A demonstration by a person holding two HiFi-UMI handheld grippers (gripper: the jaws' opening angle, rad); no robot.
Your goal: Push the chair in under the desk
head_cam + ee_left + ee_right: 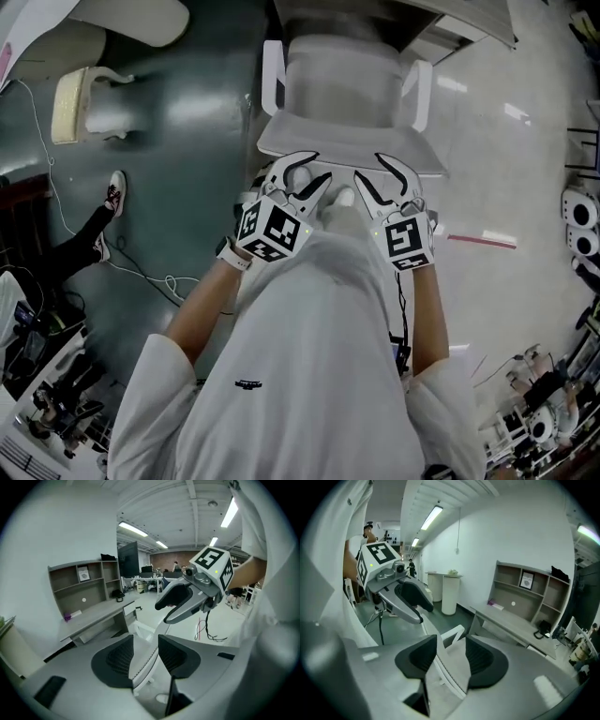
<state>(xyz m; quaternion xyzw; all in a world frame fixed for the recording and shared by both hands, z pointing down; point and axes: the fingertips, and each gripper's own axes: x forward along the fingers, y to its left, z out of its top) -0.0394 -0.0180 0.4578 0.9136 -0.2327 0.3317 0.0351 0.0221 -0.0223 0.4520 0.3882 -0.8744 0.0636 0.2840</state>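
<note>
A: Floor [187,112] runs grey-green on one side and pale on the other, and the desk [511,623] stands ahead by the wall. Where's the chair?

B: The chair [337,84] is right in front of the person, facing the desk. In the head view its seat looks mostly out, with only the front near the desk edge.

A: And the claws?

B: The left gripper [305,174] and right gripper [380,176] sit side by side at the top of the backrest [412,150]. Each gripper view shows the jaws apart, with the backrest rim running between the pads. Both are released, not pinching it.

A: So which step is this?

B: I'd judge it's the push itself, not finished. Nothing is gripped and the chair isn't tucked in.

A: Next?

B: Close on the rim, or set the jaws against the backrest. Then press straight toward the desk, evenly on both sides, so the chair doesn't swivel and the armrests [421,94] pass under the top.
</note>
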